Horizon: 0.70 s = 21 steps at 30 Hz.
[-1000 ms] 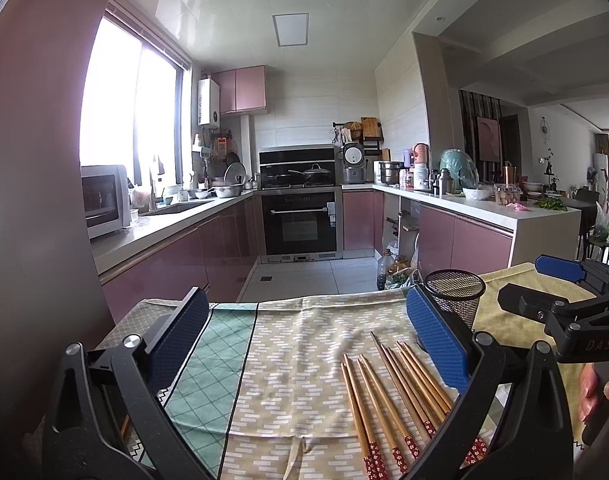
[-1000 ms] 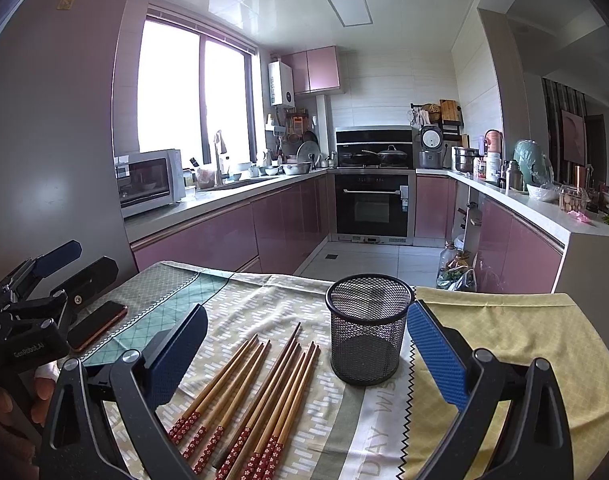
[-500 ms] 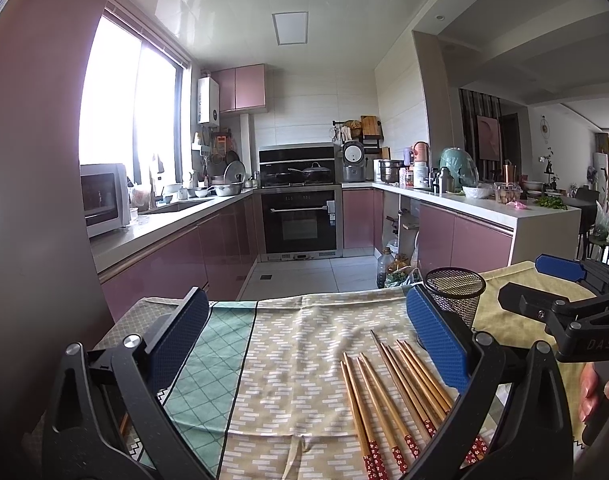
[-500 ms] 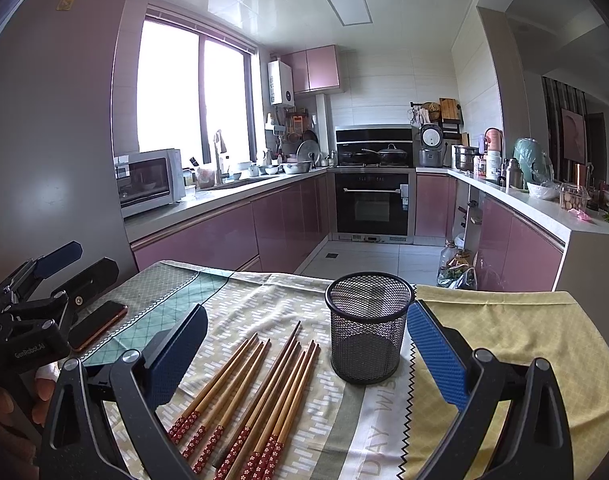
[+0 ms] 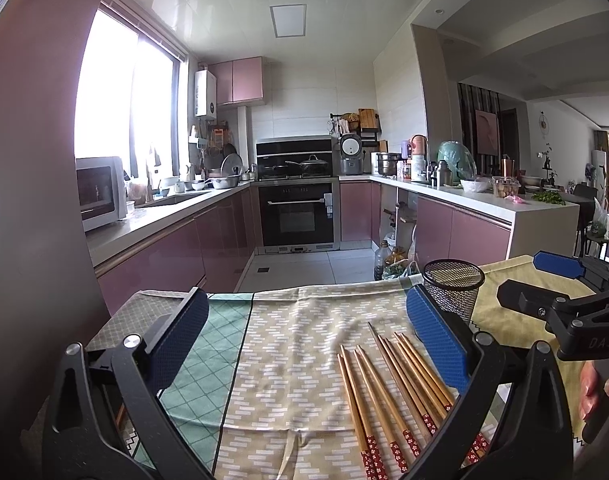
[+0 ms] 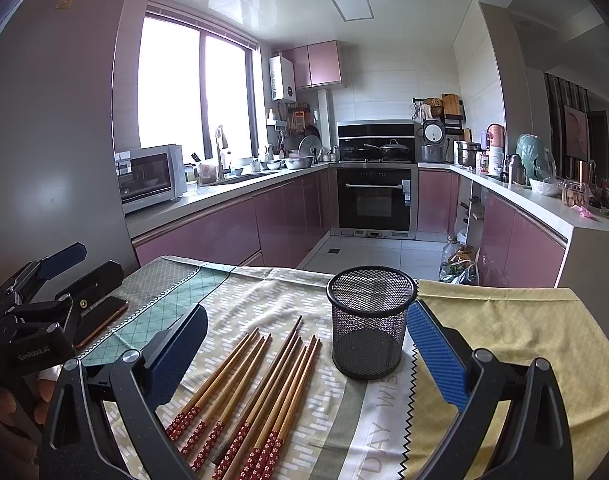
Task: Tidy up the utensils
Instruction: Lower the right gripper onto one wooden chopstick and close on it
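Several chopsticks [image 6: 256,396] are laid in a loose row on the patterned cloth [image 6: 344,432] over the counter.
An upright black mesh cup [image 6: 370,322] is seen just beside their tips. The left hand-held gripper [image 5: 304,340] and right hand-held gripper [image 6: 304,348] are both held wide apart, gripping nothing.

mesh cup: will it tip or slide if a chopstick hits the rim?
Likely both. The mesh cup is empty, thin wire, taller than wide, so probably light and easy to tip. It stands on loose cloth, which may slip or bunch. Chopsticks look stiff, so they won't absorb the knock.
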{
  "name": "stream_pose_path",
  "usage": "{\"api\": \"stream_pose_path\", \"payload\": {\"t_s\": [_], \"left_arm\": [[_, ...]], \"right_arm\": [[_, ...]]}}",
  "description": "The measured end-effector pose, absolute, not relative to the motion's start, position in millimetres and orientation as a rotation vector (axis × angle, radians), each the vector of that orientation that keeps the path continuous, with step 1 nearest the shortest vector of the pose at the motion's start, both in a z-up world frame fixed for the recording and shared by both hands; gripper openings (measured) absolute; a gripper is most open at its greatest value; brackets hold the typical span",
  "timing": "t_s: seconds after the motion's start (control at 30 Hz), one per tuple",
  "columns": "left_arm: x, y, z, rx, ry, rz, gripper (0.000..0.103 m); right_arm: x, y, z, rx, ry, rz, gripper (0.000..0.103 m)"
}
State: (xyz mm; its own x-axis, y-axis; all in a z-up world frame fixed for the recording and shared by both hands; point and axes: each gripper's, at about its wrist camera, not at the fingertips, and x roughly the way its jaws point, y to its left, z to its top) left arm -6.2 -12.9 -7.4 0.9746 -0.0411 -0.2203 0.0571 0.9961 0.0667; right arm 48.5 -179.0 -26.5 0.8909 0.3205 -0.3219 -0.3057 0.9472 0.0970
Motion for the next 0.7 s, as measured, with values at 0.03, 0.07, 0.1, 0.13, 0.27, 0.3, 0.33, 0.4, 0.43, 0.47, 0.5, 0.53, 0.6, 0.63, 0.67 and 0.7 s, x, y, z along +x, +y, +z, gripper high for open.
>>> {"api": "stream_pose_path", "payload": {"t_s": [0.03, 0.07, 0.1, 0.13, 0.27, 0.3, 0.33, 0.4, 0.43, 0.47, 0.5, 0.53, 0.6, 0.63, 0.67, 0.7], "left_arm": [[-5.1, -13.3, -8.3, 0.074, 0.228, -0.053, 0.098], [-4.4, -13.7, -8.7, 0.075, 0.237, -0.058, 0.098], [-2.6, -13.8, -10.3, 0.075, 0.250, -0.063, 0.098], [-0.4, -13.7, -12.4, 0.075, 0.266, -0.068, 0.097], [13.2, -16.3, -26.2, 0.106, 0.358, -0.084, 0.092], [17.4, -16.9, -30.8, 0.113, 0.388, -0.093, 0.090], [22.2, -17.3, -35.9, 0.118, 0.421, -0.105, 0.088], [33.2, -18.1, -46.3, 0.125, 0.487, -0.112, 0.082], [37.8, -18.5, -51.5, 0.129, 0.516, -0.118, 0.078], [42.0, -18.6, -58.6, 0.132, 0.544, -0.129, 0.076], [45.8, -19.0, -63.3, 0.136, 0.570, -0.134, 0.074], [52.5, -19.3, -71.0, 0.137, 0.591, -0.138, 0.069], [61.0, -19.1, -81.1, 0.132, 0.640, -0.164, 0.066], [66.2, -19.6, -86.7, 0.130, 0.659, -0.168, 0.062], [70.2, -21.0, -91.5, 0.131, 0.677, -0.177, 0.060], [73.6, -22.2, -96.0, 0.136, 0.695, -0.184, 0.060]], "right_arm": [[49.4, -178.6, -27.5, 0.043, 0.349, 0.328, 0.097], [49.9, -178.7, -28.4, 0.041, 0.355, 0.332, 0.097], [50.6, -177.9, -29.7, 0.038, 0.363, 0.337, 0.097], [51.6, -177.4, -31.6, 0.033, 0.374, 0.345, 0.097], [60.6, -174.4, -45.1, 0.004, 0.464, 0.368, 0.094], [64.7, -173.1, -50.5, -0.008, 0.504, 0.373, 0.092], [68.5, -171.1, -56.0, -0.018, 0.540, 0.377, 0.089], [76.5, -167.8, -68.2, -0.032, 0.616, 0.386, 0.082], [81.3, -166.1, -75.8, -0.033, 0.657, 0.393, 0.076], [86.0, -164.4, -83.1, -0.030, 0.697, 0.406, 0.069], [89.0, -163.1, -88.5, -0.026, 0.722, 0.414, 0.065], [92.9, -161.5, -94.4, -0.025, 0.750, 0.419, 0.062], [98.7, -159.5, -103.3, -0.024, 0.786, 0.423, 0.057], [100.8, -158.6, -106.2, -0.022, 0.801, 0.427, 0.054], [101.6, -158.1, -108.1, -0.021, 0.812, 0.429, 0.050], [102.7, -156.9, -108.8, -0.022, 0.821, 0.428, 0.049]]}}
